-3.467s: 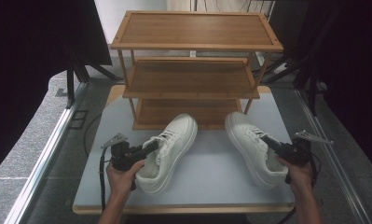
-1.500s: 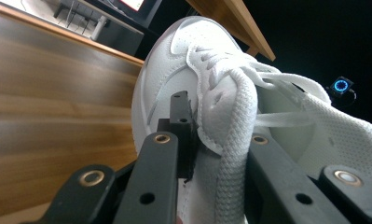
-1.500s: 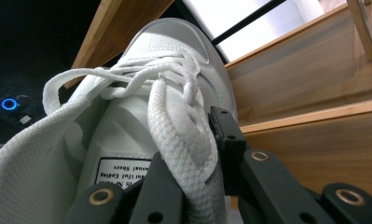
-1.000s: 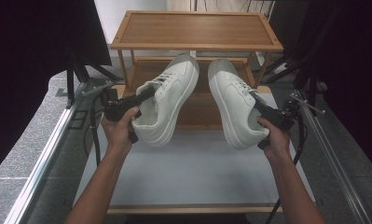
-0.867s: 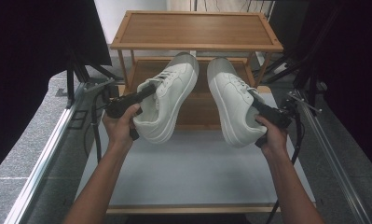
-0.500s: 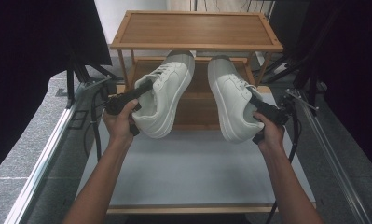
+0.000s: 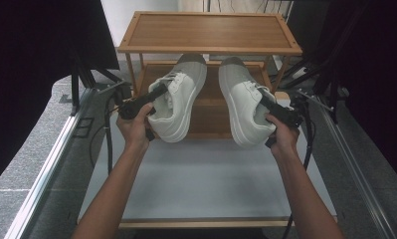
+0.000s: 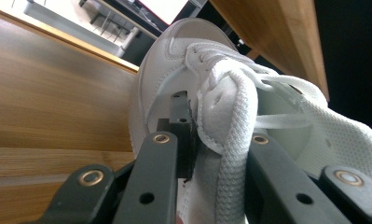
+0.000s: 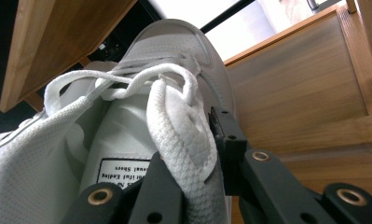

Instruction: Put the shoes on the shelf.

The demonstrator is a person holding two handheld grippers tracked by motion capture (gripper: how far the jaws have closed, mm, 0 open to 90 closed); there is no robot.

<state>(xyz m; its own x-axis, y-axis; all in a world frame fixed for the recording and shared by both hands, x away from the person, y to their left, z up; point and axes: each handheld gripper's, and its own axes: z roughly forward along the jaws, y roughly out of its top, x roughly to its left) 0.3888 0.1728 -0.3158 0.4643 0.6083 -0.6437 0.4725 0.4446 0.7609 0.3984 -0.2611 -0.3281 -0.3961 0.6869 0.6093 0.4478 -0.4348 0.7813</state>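
Two white sneakers are held up in front of a wooden shoe rack (image 7: 209,31). My left gripper (image 7: 155,96) is shut on the side wall of the left sneaker (image 7: 180,99), whose toe reaches under the rack's top board above the middle shelf (image 7: 212,88). In the left gripper view the black jaws clamp the sneaker (image 8: 230,116) by its collar beside the laces. My right gripper (image 7: 271,107) is shut on the right sneaker (image 7: 243,99), toe also at the middle shelf. In the right gripper view the jaws pinch that sneaker (image 9: 141,126) at its side wall.
The rack stands at the far end of a grey-topped table (image 7: 206,184). Its bottom shelf (image 7: 208,119) lies behind the shoes. A metal rail (image 7: 47,169) runs along the left, and cables (image 7: 106,129) trail from the grippers. Black curtains hang on both sides.
Both hands have carried the sneakers forward and a little higher toward the rack; the toes now reach in over the middle shelf. Earlier the shoes lay on the table.
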